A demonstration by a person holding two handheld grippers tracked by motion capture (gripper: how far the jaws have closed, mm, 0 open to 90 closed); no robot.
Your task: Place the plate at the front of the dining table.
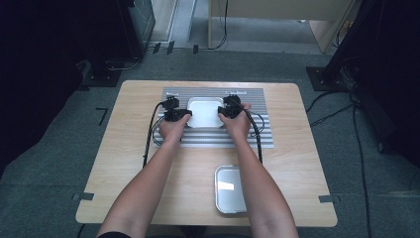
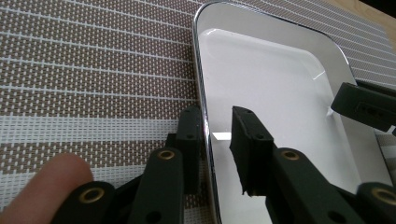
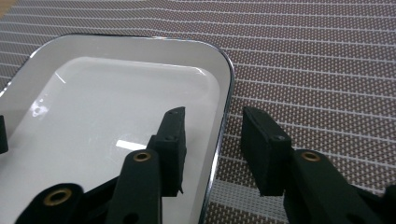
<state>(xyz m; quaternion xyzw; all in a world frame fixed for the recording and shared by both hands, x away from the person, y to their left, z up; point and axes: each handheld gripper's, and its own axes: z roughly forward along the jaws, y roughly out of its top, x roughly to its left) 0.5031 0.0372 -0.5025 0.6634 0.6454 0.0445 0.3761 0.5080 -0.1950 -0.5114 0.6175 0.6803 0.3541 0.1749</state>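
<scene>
The white tray (image 1: 205, 113) sits on the striped woven placemat (image 1: 218, 139) at the far middle of the wooden table (image 1: 129, 163), with the person's two hands at its short sides.

Left gripper (image 1: 177, 115): positioned at the tray's left rim. In the left gripper view the tray (image 2: 271, 88) has its chrome-edged rim running between the two black jaws of the left gripper (image 2: 217, 140). One jaw stands outside over the placemat (image 2: 93, 70), close against the rim; the other stands over the tray's basin, with a visible gap to the rim. The jaws are released, not clamped on the rim.

Right gripper (image 1: 229, 113): positioned at the tray's right rim. In the right gripper view the rim of the tray (image 3: 116, 107) passes between the jaws of the right gripper (image 3: 212, 140), one jaw inside over the basin, one outside over the placemat (image 3: 317, 60). Both pads stand apart from the rim (spread, gripping nothing).

A second tray, of bare metal (image 1: 230, 189), lies near the table's front edge, just beside the right forearm (image 1: 260, 193) and well apart from the white tray.
</scene>
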